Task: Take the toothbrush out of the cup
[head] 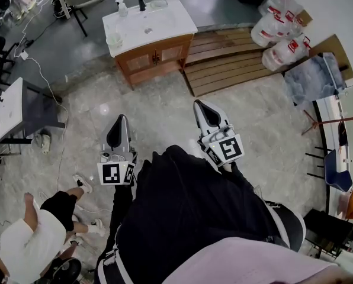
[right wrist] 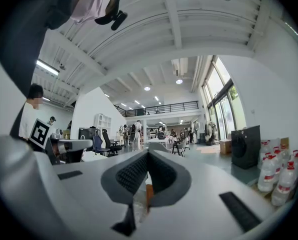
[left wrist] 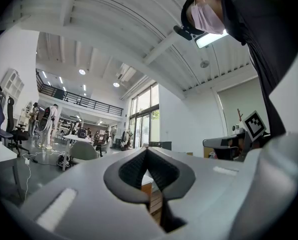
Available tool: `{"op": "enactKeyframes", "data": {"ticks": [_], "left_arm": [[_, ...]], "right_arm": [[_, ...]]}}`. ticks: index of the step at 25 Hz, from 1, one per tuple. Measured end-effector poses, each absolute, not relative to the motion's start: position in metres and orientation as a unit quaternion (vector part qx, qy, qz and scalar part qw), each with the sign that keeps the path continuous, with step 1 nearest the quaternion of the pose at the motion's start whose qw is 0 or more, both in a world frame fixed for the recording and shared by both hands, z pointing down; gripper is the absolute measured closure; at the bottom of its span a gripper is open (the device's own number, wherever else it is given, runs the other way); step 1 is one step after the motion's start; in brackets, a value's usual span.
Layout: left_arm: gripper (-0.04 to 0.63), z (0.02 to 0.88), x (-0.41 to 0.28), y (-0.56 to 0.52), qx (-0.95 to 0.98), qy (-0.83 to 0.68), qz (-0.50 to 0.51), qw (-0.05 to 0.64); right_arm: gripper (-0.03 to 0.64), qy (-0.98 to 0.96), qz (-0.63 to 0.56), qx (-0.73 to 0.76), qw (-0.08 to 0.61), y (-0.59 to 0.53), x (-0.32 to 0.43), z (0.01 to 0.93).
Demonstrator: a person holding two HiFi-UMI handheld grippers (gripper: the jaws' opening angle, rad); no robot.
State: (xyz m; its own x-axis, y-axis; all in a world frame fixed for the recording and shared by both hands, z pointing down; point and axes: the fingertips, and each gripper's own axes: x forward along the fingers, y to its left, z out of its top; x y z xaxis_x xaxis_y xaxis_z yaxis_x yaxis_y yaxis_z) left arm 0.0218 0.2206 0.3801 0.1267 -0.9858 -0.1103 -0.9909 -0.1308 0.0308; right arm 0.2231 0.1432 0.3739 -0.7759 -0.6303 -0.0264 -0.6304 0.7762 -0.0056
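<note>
A small pale cup (head: pixel 114 39) stands at the front left corner of a white sink top (head: pixel 164 23) on a wooden vanity, far ahead of me. It is too small to tell whether a toothbrush is in it. My left gripper (head: pixel 118 119) is held level over the stone floor, well short of the vanity, with its jaws shut and nothing between them. My right gripper (head: pixel 199 104) is beside it, also shut and empty. In the left gripper view the left gripper (left wrist: pixel 146 149) has its pads together. In the right gripper view the right gripper (right wrist: pixel 148 153) looks the same.
A soap bottle (head: pixel 122 6) and black faucet (head: pixel 141 0) stand on the sink top. A wooden platform (head: pixel 236 59) lies right of the vanity, with water jugs (head: pixel 278 33) behind it. A person in white (head: pixel 28 241) crouches at lower left. A small table (head: pixel 7 108) and cables are at left.
</note>
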Motion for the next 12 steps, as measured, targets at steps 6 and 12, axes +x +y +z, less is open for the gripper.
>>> {"op": "enactKeyframes", "data": {"ticks": [6, 12], "left_arm": [[0.586, 0.3810, 0.0232, 0.2213, -0.750, 0.659, 0.052, 0.025], [0.586, 0.3780, 0.0279, 0.2230, -0.751, 0.658, 0.053, 0.029]], "right_arm": [[0.617, 0.945, -0.006, -0.326, 0.022, 0.1449, 0.2234, 0.3737], [0.617, 0.944, -0.001, -0.331, 0.015, 0.1468, 0.2267, 0.3735]]}}
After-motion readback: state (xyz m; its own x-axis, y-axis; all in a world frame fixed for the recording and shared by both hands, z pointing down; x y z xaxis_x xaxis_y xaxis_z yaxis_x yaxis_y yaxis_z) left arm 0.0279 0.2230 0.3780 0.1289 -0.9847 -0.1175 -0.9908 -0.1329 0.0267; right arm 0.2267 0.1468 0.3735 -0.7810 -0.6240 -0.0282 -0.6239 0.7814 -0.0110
